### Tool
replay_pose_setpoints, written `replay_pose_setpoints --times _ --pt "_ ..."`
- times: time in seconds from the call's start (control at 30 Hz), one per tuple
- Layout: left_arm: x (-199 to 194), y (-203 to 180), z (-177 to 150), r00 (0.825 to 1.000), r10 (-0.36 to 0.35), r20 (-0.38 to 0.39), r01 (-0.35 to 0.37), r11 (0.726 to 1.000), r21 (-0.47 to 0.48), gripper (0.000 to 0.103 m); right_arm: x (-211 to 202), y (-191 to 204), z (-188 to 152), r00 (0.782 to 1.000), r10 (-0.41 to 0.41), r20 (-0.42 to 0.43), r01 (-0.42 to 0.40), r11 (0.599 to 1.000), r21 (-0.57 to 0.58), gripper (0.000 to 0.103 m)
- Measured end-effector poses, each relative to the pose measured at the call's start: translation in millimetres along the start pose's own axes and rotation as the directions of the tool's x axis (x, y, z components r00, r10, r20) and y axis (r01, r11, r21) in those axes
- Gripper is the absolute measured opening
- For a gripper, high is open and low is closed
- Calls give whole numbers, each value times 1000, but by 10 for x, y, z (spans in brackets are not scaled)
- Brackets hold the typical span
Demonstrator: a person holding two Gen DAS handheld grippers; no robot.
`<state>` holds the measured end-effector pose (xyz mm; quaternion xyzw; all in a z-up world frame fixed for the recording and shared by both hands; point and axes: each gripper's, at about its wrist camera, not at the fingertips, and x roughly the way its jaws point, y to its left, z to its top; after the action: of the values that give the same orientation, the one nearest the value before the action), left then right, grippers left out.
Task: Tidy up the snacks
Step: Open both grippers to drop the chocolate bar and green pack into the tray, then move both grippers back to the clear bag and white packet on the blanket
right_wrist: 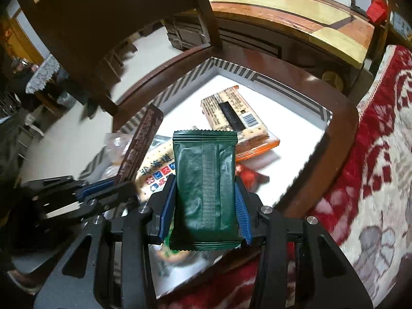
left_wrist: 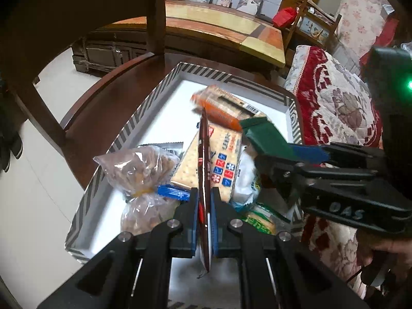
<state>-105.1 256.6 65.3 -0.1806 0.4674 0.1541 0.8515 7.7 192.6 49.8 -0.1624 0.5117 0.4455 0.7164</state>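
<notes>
A striped-walled box [left_wrist: 159,87] [right_wrist: 231,69] with a white floor sits on a dark wooden chair seat and holds several snack packs. My left gripper [left_wrist: 204,193] is shut on a thin dark-brown snack packet [left_wrist: 204,159], held edge-on above the box; the same packet [right_wrist: 140,144] rises at the left of the right wrist view. My right gripper [right_wrist: 204,182] is shut on a dark green packet [right_wrist: 204,185], which shows over the box's right side as a green pack [left_wrist: 265,139]. Below lie a cracker pack [left_wrist: 221,154], an orange-edged pack [right_wrist: 239,118] and a clear bag of brown snacks [left_wrist: 139,170].
The chair's backrest [left_wrist: 77,25] stands behind the box. A red and cream patterned blanket [right_wrist: 373,167] lies to the right. A wooden table [left_wrist: 219,25] stands beyond, with pale floor [left_wrist: 31,154] at the left. A hand [left_wrist: 381,252] grips the right tool's handle.
</notes>
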Motion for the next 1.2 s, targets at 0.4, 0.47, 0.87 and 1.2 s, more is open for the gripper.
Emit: replay_pose_setpoints --times 0.4,0.47,0.87,1.2 --pt "-325 -27 14 994 79 74 -77 997 -26 79 -352 -89 -86 995 56 84 -62 996 71 49" --pt "-484 -71 26 988 82 128 -77 996 -46 83 -576 -173 -212 989 59 136 -73 992 102 58" --pt "-514 -1039 -7 987 19 161 -39 991 125 89 -1314 -927 -1090 976 -61 207 -2 957 290 60" --pt "-370 -1766 -141 990 -39 133 8 974 226 91 -1602 -1271 -1628 966 -174 192 97 930 354 60"
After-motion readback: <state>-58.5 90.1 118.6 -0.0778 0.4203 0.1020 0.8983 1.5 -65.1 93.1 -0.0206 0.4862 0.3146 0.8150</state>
